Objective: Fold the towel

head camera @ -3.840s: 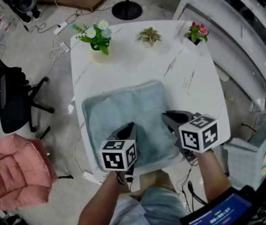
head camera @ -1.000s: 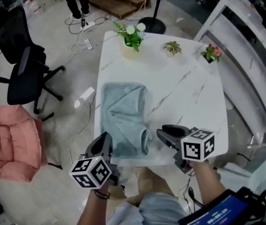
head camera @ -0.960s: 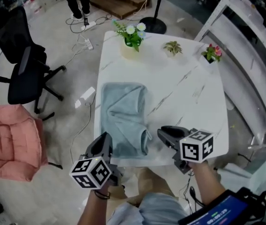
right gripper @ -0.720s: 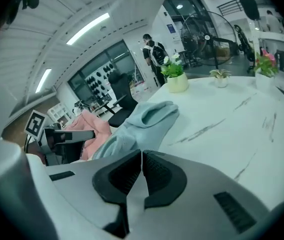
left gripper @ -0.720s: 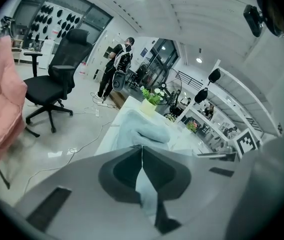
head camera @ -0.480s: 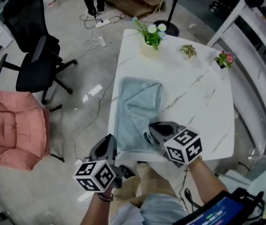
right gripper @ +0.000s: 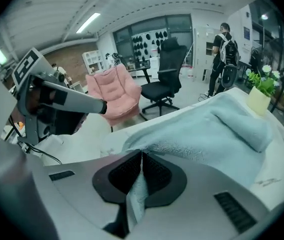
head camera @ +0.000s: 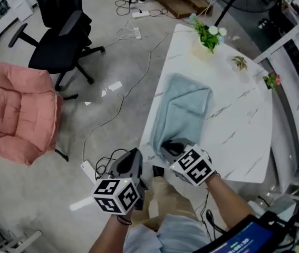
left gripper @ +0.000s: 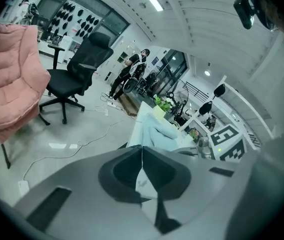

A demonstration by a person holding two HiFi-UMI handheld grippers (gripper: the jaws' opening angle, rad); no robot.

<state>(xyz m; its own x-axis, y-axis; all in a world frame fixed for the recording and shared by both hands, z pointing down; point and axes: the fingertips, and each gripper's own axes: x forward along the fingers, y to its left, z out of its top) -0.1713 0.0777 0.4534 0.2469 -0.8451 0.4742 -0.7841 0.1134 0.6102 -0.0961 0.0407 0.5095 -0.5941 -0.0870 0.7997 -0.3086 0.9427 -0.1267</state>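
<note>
Head view: 1 pot [head camera: 200, 49] holds flowers [head camera: 210, 32], beyond towel [head camera: 185, 109].

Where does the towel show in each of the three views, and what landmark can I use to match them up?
Head view: the towel lies right of centre, running up and to the right.
Left gripper view: towel, a small pale patch just right of centre.
Right gripper view: towel, filling the middle and right.
Shared landmark: the black office chair.
</note>
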